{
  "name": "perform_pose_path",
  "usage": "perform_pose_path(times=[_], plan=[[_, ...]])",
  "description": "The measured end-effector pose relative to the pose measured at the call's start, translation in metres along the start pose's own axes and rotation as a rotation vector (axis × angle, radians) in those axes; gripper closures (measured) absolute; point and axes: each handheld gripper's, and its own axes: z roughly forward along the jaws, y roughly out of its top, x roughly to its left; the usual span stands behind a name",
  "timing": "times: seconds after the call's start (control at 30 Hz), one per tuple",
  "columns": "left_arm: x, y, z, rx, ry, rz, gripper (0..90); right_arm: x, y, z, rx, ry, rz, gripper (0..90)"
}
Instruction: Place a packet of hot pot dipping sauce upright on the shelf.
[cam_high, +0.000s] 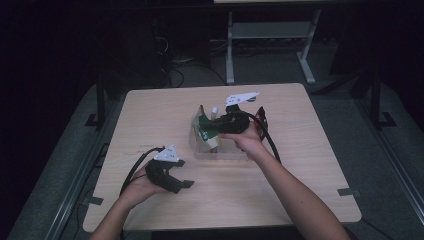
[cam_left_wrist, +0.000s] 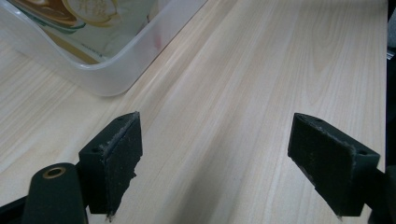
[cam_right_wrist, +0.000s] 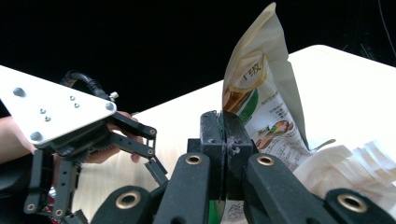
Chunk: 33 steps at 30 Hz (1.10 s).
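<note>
Right gripper (cam_right_wrist: 223, 135) clamps snack bag (cam_right_wrist: 254, 93); left gripper (cam_left_wrist: 229, 163) wide open.

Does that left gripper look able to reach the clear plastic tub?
Probably yes. The left gripper is open over bare table, and nothing lies between it and the tub's near corner.

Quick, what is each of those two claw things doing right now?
Left gripper: open, holding nothing, low over the table.
Right gripper: closed on the snack bag.

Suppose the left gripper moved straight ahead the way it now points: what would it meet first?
Probably nothing soon: the open left gripper looks along bare table. The clear plastic tub lies off to one side of that line, though depth is hard to judge.
</note>
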Motion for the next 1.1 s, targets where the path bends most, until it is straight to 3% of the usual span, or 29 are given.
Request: perform_pose_path(times=[0.47,0.87,1.1], plan=[[0.001,0.0,0.0,0.006,-0.001,0.006,17.3,0.001,0.006,-0.003,-0.003,-0.051,-0.019,81.8],[0.001,0.0,0.0,0.003,-0.002,-0.001,17.3,0.004,0.012,-0.011,-0.012,-0.062,-0.039,80.4],[0.003,0.0,-0.002,0.005,0.004,-0.004,17.3,0.01,0.016,-0.019,0.014,-0.082,-0.068,71.9]])
